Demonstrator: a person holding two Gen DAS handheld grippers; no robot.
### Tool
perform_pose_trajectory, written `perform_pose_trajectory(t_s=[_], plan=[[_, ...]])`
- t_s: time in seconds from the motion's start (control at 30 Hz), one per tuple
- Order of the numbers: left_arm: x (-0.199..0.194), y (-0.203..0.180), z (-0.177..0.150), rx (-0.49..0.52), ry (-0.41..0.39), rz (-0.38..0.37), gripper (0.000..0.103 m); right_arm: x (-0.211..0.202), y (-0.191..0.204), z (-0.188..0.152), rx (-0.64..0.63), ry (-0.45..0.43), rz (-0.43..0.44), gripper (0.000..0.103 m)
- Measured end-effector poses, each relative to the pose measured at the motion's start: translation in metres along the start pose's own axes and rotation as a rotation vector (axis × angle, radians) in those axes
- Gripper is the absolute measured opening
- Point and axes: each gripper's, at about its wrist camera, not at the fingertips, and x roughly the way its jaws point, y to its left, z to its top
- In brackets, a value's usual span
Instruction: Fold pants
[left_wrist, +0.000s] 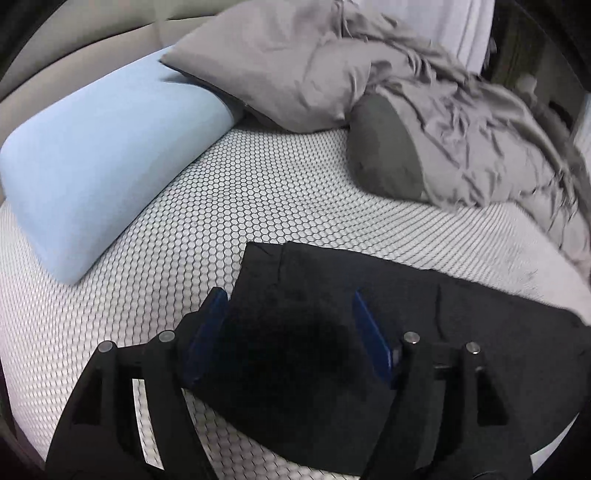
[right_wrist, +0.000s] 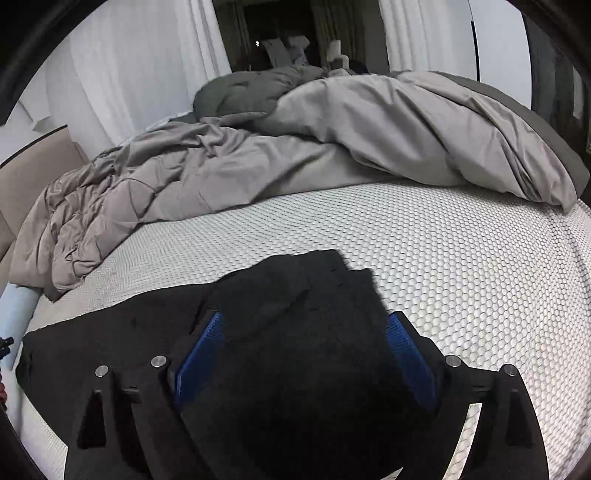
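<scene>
- Evidently, a fold is judged just laid: the black pants (left_wrist: 424, 314) lie doubled on the honeycomb mattress (left_wrist: 258, 192).
- Left gripper (left_wrist: 291, 325) and right gripper (right_wrist: 306, 354) are held wide above the cloth, nothing clamped.
- Next, fresh edges must be gripped for another fold.

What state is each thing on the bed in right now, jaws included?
Pants: black, lying flat on the mattress, folded over, not gripped.
Left gripper: jaws open above the pants.
Right gripper: jaws open wide above the pants.
Duvet: grey, crumpled in a heap at the far side.
Blue pillow: lying flat.
Grey pillow: leaning on the blue pillow.
</scene>
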Motion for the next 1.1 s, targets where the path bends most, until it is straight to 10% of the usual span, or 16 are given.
perform_pose_trajectory(t_s=[0.17, 0.23, 0.4, 0.43, 0.47, 0.57, 0.7, 0.9, 1.1], plan=[[0.049, -0.011, 0.015, 0.071, 0.071, 0.018, 0.056, 0.044, -0.019, 0.027, -0.036, 0.114, 0.057, 0.090], [0.065, -0.015, 0.016, 0.105, 0.103, 0.047, 0.011, 0.071, -0.014, 0.036, -0.081, 0.166, 0.086, 0.090], [0.076, -0.022, 0.014, 0.140, 0.088, 0.068, 0.004, 0.121, -0.003, 0.047, -0.133, 0.272, 0.163, 0.089], [0.076, -0.022, 0.014, 0.145, 0.080, 0.070, 0.003, 0.123, 0.000, 0.048, -0.156, 0.271, 0.154, 0.072], [0.076, -0.023, 0.013, 0.154, 0.076, 0.073, 0.003, 0.120, 0.001, 0.049, -0.186, 0.254, 0.166, 0.049], [0.077, -0.022, 0.012, 0.164, 0.072, 0.073, 0.003, 0.099, 0.004, 0.052, -0.233, 0.165, 0.180, 0.043], [0.083, -0.021, 0.014, 0.109, 0.071, 0.059, 0.003, 0.080, -0.003, 0.064, -0.191, 0.032, 0.100, 0.043], [0.063, -0.021, 0.010, 0.024, 0.077, 0.042, 0.005, 0.112, -0.016, 0.063, -0.061, 0.150, -0.009, 0.066], [-0.009, -0.014, -0.029, -0.125, -0.031, -0.084, 0.064, 0.008, -0.040, 0.031, 0.178, -0.045, 0.024, 0.095]])
